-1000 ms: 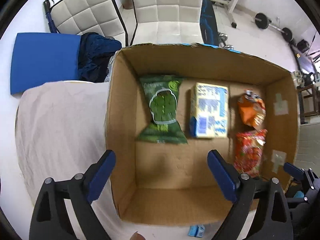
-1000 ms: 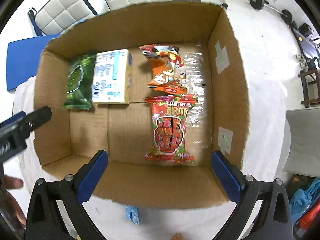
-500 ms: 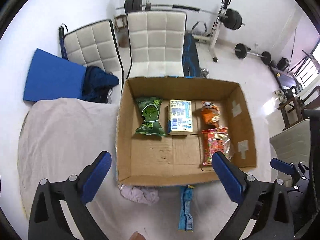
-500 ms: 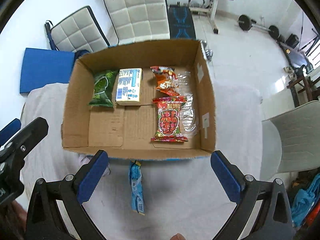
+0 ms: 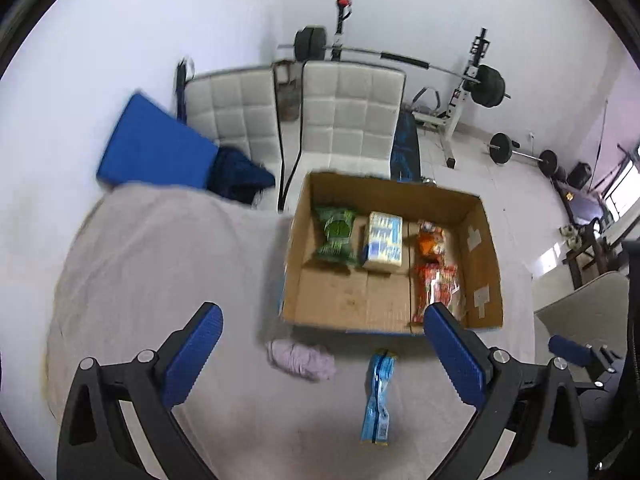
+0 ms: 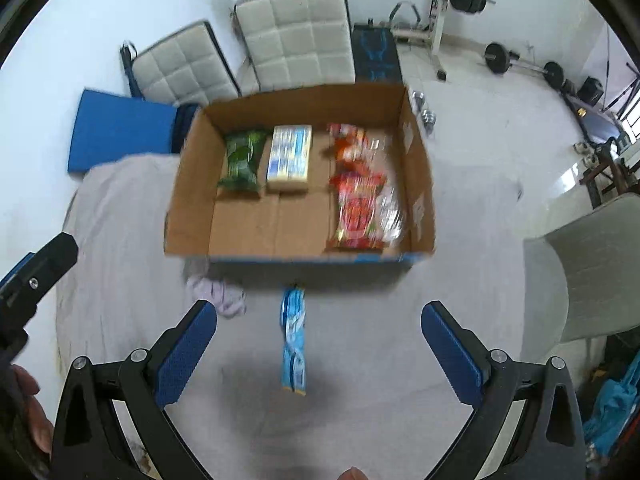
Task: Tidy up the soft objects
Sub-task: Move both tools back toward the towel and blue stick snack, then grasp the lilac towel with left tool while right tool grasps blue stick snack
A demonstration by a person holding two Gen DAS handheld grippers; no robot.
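An open cardboard box (image 5: pixel 486 248) (image 6: pixel 420 168) stands on a cloth-covered table. It holds a green snack bag (image 5: pixel 336 234) (image 6: pixel 240 160), a pale yellow and blue pack (image 5: pixel 382 240) (image 6: pixel 289 158), an orange bag (image 5: pixel 431 240) (image 6: pixel 348 142) and a red bag (image 5: pixel 434 288) (image 6: pixel 356 212). In front of the box lie a blue packet (image 5: pixel 378 396) (image 6: pixel 294 344) and a crumpled lilac cloth (image 5: pixel 300 360) (image 6: pixel 218 294). My left gripper (image 5: pixel 320 360) and right gripper (image 6: pixel 320 354) are open and empty, above the table short of the box.
Two white padded chairs (image 5: pixel 348 120) (image 6: pixel 296 36) stand behind the table, with a blue cushion (image 5: pixel 156 156) (image 6: pixel 116 132) and dark cloth (image 5: pixel 240 176) at the left. Gym weights (image 5: pixel 486 84) stand at the back. A grey chair (image 6: pixel 592 264) is at the right.
Both grippers have pulled back and up from over the box, so the box looks smaller and the blue packet and lilac cloth in front of it have come into view.
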